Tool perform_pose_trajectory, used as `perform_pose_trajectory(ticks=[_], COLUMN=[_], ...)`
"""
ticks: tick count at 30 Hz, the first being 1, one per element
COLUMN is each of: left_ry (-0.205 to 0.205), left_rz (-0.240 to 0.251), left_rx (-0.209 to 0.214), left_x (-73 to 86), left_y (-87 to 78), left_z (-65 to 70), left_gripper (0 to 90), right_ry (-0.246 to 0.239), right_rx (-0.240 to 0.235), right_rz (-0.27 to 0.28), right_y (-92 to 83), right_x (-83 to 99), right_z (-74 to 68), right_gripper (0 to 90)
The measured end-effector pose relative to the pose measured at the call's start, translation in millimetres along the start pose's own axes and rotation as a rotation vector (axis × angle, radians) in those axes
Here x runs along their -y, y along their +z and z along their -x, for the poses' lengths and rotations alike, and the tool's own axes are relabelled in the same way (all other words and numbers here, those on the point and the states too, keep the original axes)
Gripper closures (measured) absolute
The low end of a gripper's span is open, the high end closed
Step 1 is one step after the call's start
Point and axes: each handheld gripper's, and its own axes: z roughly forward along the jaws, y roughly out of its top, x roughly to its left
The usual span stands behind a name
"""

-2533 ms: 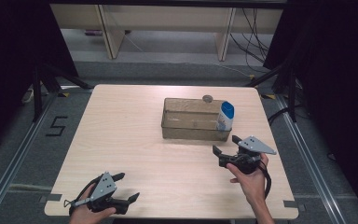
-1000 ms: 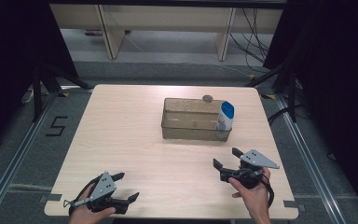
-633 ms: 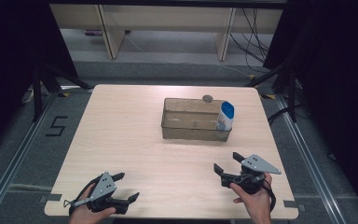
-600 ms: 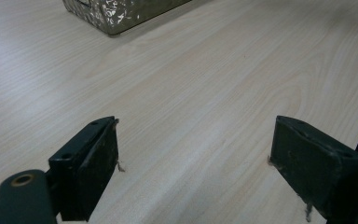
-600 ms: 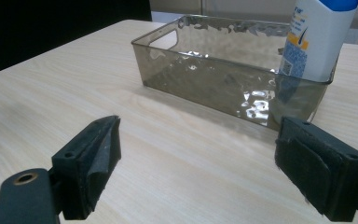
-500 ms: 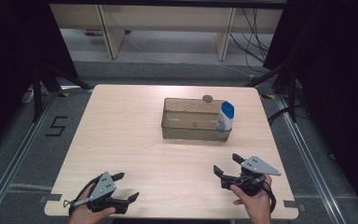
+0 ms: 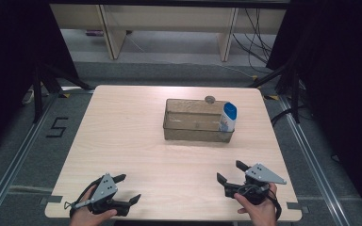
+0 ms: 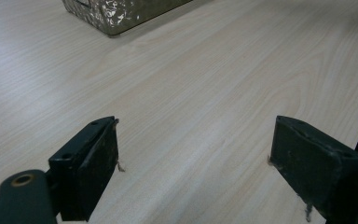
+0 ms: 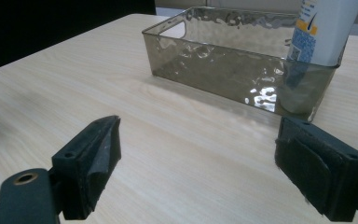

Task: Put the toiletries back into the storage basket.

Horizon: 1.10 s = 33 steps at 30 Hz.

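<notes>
A smoky see-through bin (image 7: pixel 193 132) sits right of the table's middle. A white bottle with a blue cap (image 7: pixel 228 117) stands upright inside the bin's right end. My left gripper (image 7: pixel 129 187) rests open near the front left edge, with bare wood between its jaws (image 8: pixel 193 154). My right gripper (image 7: pixel 229 170) is open near the front right edge, well short of the bin. In the right gripper view the bin (image 9: pixel 223 70) and the bottle (image 9: pixel 324 32) lie ahead of the open right gripper (image 9: pixel 196 154). Nothing is held.
A small round grey object (image 7: pixel 209 99) lies on the wooden table (image 7: pixel 122 127) just behind the bin. A corner of the bin (image 8: pixel 121 14) shows far ahead in the left gripper view. Dark floor, rails and shelf legs surround the table.
My right gripper has drawn back from beside the bin toward the table's front edge, staying open. The left gripper has not moved.
</notes>
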Motion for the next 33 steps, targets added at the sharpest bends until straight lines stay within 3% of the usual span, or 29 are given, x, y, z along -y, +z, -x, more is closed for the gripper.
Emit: perform_pose_trajectory(ticks=[1,6,8,11,12,14,15,17,18,20,21,22,24,25,26,27,31,33], left_ry=[-0.002,-0.004,-0.002,-0.003,-0.002,-0.002,-0.002,-0.002,-0.002,-0.002,-0.002,-0.001,-0.003,-0.002,-0.002,-0.003,0.000,0.002], left_rz=[0.001,0.007,0.001,0.008,0.006,0.006,0.003,0.004,0.006,0.008,0.006,0.006,0.006,0.007,0.006,0.006,0.008,-0.001], left_rx=[-0.001,0.002,0.000,0.003,0.004,0.003,0.001,0.001,0.004,0.002,0.002,0.002,0.003,0.003,0.003,0.004,0.002,0.000], left_x=[0.0,-0.1,-0.1,0.1,-0.1,-0.1,-0.1,0.0,0.0,-0.1,-0.2,-0.1,0.0,-0.1,-0.1,-0.1,0.0,-0.1], left_y=[0.1,0.1,-0.2,0.5,0.3,0.1,-0.2,0.2,0.4,0.2,0.0,0.0,0.1,0.2,0.2,0.2,0.4,0.0], left_z=[0.3,0.6,0.7,1.1,0.9,0.7,0.7,0.8,0.9,1.0,0.8,0.7,0.8,0.8,0.8,0.9,0.9,1.3], left_gripper=[14.6,14.6,14.6,14.6,14.6,14.6,14.6,14.7,14.6,14.6,14.6,14.6,14.6,14.6,14.6,14.6,14.6,14.7], right_ry=[-0.026,-0.028,-0.002,-0.022,0.004,-0.019,0.010,-0.037,-0.003,-0.013,0.006,-0.017,0.000,-0.021,0.012,-0.012,-0.021,0.011], right_rx=[-0.001,0.005,0.000,-0.006,-0.008,-0.011,-0.012,-0.001,-0.012,-0.006,-0.015,-0.006,-0.014,-0.005,-0.012,-0.007,0.004,-0.013], right_rz=[0.004,-0.006,-0.027,-0.017,-0.018,-0.001,-0.010,0.003,-0.031,0.003,-0.029,-0.013,-0.006,-0.010,-0.029,-0.025,-0.032,-0.046], right_y=[-0.6,-7.2,-9.6,-10.9,-11.8,-12.1,-13.1,-12.7,-15.1,-14.4,-17.1,-17.0,-17.2,-18.3,-19.9,-20.1,-22.8,-25.4], right_x=[0.2,2.7,4.2,6.5,7.3,8.5,9.3,10.5,11.0,12.3,12.0,12.4,14.0,14.2,15.1,15.3,18.5,19.6], right_z=[1.9,1.8,0.0,0.9,-1.2,0.1,-1.9,1.2,-0.7,-0.6,-1.9,-0.7,-2.1,-1.1,-3.4,-1.5,-0.4,-1.8], right_gripper=[15.4,15.4,15.4,15.4,15.4,15.4,15.4,15.4,15.3,15.4,15.4,15.4,15.4,15.4,15.4,15.4,15.4,15.4])
